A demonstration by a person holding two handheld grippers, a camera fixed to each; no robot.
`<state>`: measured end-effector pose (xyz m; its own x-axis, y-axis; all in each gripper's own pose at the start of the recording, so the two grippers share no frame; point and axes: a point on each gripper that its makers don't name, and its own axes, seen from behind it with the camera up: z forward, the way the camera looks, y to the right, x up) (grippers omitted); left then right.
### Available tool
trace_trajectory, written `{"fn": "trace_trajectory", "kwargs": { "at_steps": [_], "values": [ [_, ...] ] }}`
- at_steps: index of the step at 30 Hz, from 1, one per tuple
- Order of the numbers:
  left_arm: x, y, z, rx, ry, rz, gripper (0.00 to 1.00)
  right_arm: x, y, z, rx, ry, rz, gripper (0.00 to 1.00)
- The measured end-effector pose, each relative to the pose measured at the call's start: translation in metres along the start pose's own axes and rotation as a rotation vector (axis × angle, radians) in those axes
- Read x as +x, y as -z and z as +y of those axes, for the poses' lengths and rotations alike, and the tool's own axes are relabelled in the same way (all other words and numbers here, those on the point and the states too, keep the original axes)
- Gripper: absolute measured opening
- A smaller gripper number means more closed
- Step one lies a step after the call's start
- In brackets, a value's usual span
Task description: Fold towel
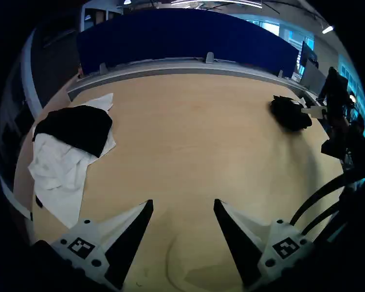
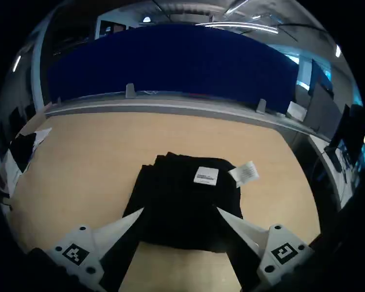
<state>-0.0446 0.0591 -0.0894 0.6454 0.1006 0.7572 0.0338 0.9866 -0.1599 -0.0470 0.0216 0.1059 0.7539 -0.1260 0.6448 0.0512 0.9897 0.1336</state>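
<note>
Looking along the left gripper: spread wide, nothing between the fingers, poised above bare wood of the table; off to its left, near the table's edge, a crumpled white towel with a black cloth lying on top of it, touching; well away at the far right of the table, a black folded towel, seen small and dark; behind the table, along its far edge, a blue partition

Looking along the right gripper: likewise spread apart, not pinching, one finger at each side of the near part of the black folded towel; cannot tell whether the fingertips touch the cloth or hang just over it; towel lying flat on the wood, roughly square, in the middle of the view, with a white label on its top face and a white tag sticking out at its right edge; far left, at the table's edge, the white and black pile, small
</note>
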Motion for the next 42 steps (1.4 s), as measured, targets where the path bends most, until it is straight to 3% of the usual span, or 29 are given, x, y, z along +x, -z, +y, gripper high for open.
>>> {"fn": "trace_trajectory", "kwargs": {
  "at_steps": [10, 21, 27, 36, 42],
  "values": [
    [-0.004, 0.002, -0.002, 0.008, 0.005, 0.001, 0.92, -0.035, -0.021, 0.006, 0.002, -0.001, -0.075, 0.97],
    [0.001, 0.003, 0.001, 0.007, 0.005, 0.009, 0.92, -0.032, -0.019, 0.004, 0.012, 0.002, -0.068, 0.97],
    [0.005, 0.003, 0.002, 0.007, 0.004, 0.018, 0.92, 0.0, 0.008, 0.004, 0.021, -0.024, 0.016, 0.96],
    [0.013, 0.002, 0.003, 0.004, 0.012, 0.04, 0.92, 0.035, 0.064, 0.01, 0.041, -0.163, 0.134, 0.96],
    [0.018, 0.003, 0.005, -0.006, 0.014, 0.06, 0.93, 0.05, 0.091, 0.012, 0.038, -0.199, 0.191, 0.96]
  ]
}}
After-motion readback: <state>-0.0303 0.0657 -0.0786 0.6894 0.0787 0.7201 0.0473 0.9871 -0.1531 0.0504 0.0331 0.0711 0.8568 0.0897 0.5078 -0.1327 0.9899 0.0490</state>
